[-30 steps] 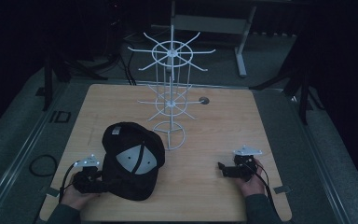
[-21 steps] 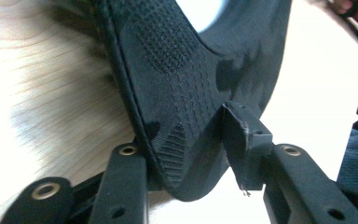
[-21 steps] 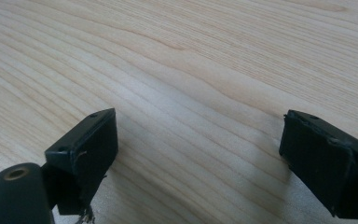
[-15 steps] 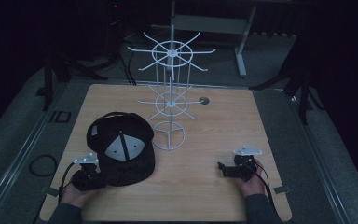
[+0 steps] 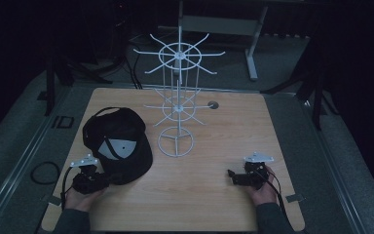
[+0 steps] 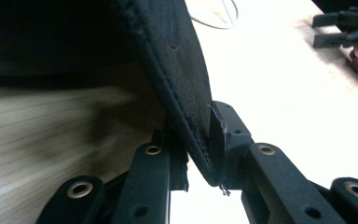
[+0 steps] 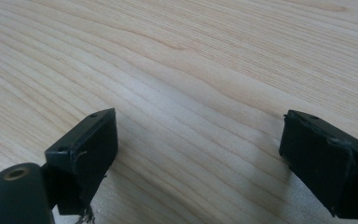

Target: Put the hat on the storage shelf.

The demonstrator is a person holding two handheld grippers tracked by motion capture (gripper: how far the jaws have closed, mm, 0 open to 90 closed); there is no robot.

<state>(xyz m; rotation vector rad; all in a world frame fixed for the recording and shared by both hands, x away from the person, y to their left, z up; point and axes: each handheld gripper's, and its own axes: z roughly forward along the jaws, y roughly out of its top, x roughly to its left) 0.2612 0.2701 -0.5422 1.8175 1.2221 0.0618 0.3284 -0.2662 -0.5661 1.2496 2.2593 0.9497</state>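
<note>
The left gripper [image 6: 198, 158], its jaws just closed on only the edge of the cap's brim [image 6: 186, 102] beside the wire rack [image 5: 176, 105], could have let the cap [image 5: 118, 141] slip when lifted, while the right gripper [image 7: 198, 154] stood wide open and held nothing.

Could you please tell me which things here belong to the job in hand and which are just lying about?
In the job:
- cap, its brim pinched in the left hand-held gripper, whose jaws have just been closing
- wire rack, likely where the cap goes

Lying about:
- right hand-held gripper, open, resting on the table
- cable loop on the floor
</note>
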